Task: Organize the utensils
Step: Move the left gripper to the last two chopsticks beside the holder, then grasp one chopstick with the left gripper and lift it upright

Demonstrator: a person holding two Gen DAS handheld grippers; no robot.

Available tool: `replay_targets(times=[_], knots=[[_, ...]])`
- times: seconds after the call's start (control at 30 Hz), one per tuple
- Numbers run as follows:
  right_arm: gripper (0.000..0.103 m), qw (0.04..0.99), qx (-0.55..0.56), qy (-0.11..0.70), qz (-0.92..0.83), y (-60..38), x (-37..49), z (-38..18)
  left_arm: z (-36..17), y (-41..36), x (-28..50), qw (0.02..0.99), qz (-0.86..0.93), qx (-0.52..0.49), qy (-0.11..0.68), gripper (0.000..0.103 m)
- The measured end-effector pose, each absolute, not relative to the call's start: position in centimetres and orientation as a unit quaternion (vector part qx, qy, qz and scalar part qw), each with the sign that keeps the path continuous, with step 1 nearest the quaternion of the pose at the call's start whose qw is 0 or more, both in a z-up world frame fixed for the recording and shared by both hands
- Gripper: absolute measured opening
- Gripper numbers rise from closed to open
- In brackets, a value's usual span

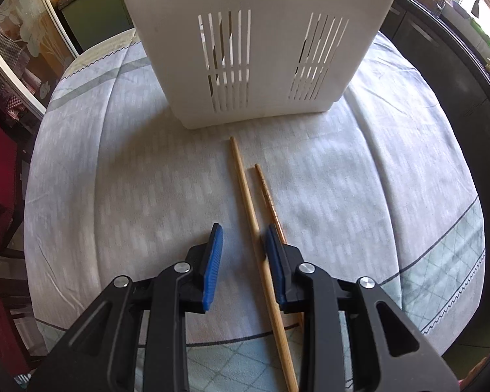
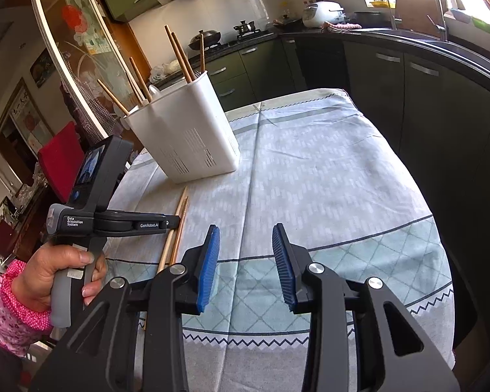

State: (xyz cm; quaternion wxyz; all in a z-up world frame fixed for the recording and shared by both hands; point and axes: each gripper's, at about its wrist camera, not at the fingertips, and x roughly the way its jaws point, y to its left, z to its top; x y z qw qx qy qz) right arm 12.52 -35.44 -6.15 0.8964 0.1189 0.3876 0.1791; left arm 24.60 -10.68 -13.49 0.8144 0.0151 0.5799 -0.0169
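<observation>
The left gripper, fingers spread, straddles one bamboo chopstick before the white utensil holder; closing looks next.

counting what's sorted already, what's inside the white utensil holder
In the right wrist view, the white utensil holder holds several wooden chopsticks and something white, perhaps a spoon. Its walls hide their lower ends.

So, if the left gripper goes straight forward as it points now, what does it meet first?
Probably the white utensil holder, standing directly ahead. The left gripper is open over the two chopsticks on the tablecloth; its height above them is unclear.
</observation>
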Motion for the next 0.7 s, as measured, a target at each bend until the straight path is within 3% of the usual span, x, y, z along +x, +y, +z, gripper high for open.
replay_targets(times=[0.13, 0.27, 0.7], knots=[[0.034, 0.896, 0.121, 0.389, 0.176, -35.7, 12.5, -6.2, -13.5, -10.6, 24.7, 0.816, -0.018, 0.015, 0.578, 0.024], [0.034, 0.894, 0.129, 0.392, 0.174, -36.2, 12.5, -6.3, -13.4, -10.2, 23.6, 0.819, -0.027, 0.007, 0.573, 0.007], [0.036, 0.89, 0.112, 0.401, 0.183, -34.2, 12.8, -6.2, -7.3, -6.8, 18.2, 0.882, -0.03, 0.002, 0.469, 0.006]])
